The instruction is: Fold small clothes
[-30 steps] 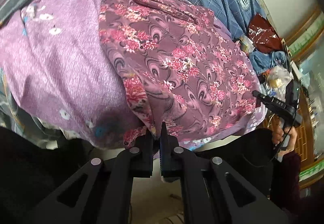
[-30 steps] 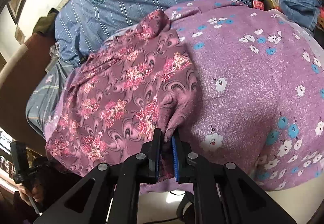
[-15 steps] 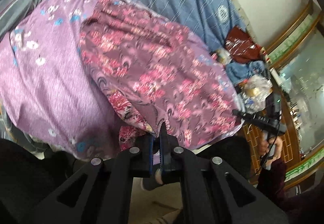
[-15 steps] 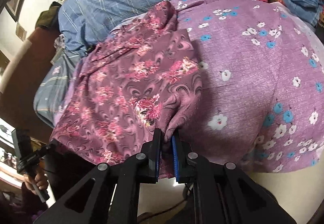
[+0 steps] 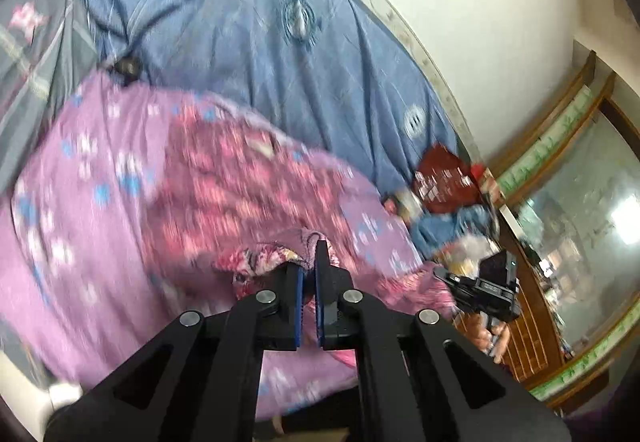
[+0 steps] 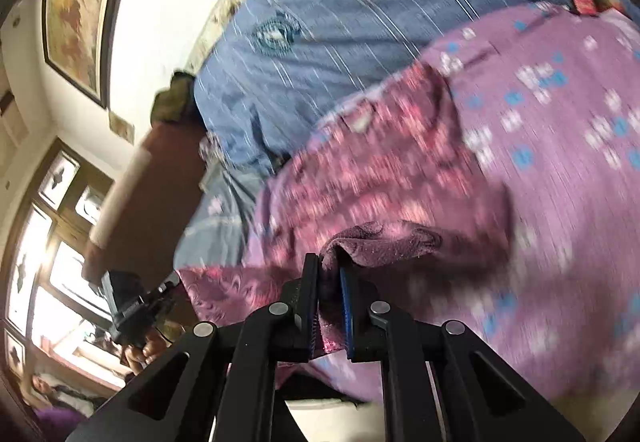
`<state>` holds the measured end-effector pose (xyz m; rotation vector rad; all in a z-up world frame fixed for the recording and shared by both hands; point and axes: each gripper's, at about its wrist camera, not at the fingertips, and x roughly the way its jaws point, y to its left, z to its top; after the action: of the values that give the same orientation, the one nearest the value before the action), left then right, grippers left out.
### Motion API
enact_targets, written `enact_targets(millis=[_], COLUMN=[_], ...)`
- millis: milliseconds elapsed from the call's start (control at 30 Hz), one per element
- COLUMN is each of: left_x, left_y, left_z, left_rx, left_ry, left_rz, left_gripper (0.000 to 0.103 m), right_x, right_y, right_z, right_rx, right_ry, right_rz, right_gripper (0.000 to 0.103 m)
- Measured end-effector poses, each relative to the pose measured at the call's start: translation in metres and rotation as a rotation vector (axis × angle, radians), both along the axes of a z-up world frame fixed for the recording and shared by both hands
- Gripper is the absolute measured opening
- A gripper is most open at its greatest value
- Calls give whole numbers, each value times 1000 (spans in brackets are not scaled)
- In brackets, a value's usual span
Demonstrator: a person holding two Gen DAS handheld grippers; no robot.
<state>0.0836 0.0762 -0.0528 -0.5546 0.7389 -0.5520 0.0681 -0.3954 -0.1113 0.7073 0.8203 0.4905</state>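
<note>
A maroon garment with pink flowers [image 5: 240,194] lies on a purple flowered sheet [image 5: 80,242] on the bed. My left gripper [image 5: 307,266] is shut on one near corner of the garment and holds it up off the sheet. My right gripper [image 6: 329,274] is shut on the other near corner of the same garment [image 6: 380,170], its edge bunched between the pads. The near hem is lifted and carried toward the far side. Both views are blurred by motion. Each gripper shows in the other's view, the right one [image 5: 484,286] and the left one [image 6: 132,306].
A blue striped quilt [image 5: 280,42] covers the bed behind, against a white wall with a framed picture [image 6: 76,10]. A dark red packet [image 5: 444,178] and blue cloth [image 5: 448,226] lie at the bed's right end. A brown headboard [image 6: 152,186] and window stand left.
Both grippers have lifted the garment's near hem and swung it up and forward over the garment. The views have tilted up toward the wall.
</note>
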Motion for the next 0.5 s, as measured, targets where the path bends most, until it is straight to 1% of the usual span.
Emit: enact_targets(millis=[100, 167, 200, 233, 267, 300, 333, 367, 400, 433, 467, 500], left_x=[60, 106, 133, 154, 179, 207, 225, 248, 266, 281, 293, 297], left_y=[10, 12, 12, 13, 13, 13, 14, 14, 13, 11, 12, 14], left_z=[9, 11, 10, 6, -1, -12, -22, -38, -56, -75, -96, -113], left_rx=[2, 18, 34, 48, 62, 70, 72, 85, 115, 138, 130, 101], left_ry=[-4, -3, 1, 5, 12, 26, 42, 66, 97, 140, 189, 223], left_rz=[34, 59, 74, 92, 113, 138, 157, 179, 198, 223, 242, 246], left_gripper=[2, 2, 3, 3, 2, 3, 3, 3, 3, 3, 3, 3], right_x=[56, 100, 127, 144, 172, 188, 212, 229, 247, 265, 275, 283], right_y=[-4, -11, -16, -21, -27, -31, -35, -38, -41, -45, -47, -49], right_z=[11, 14, 12, 9, 1, -5, -16, -26, -41, -59, -73, -88], right_rx=[28, 43, 37, 35, 42, 48, 52, 58, 65, 73, 85, 101], right_ry=[-3, -1, 2, 8, 20, 23, 21, 22, 34, 66, 97, 135], right_rz=[-61, -108, -152, -180, -221, -244, -282, -308, -352, -403, -429, -453], right_gripper=[9, 9, 9, 9, 9, 9, 11, 15, 24, 42, 48, 49])
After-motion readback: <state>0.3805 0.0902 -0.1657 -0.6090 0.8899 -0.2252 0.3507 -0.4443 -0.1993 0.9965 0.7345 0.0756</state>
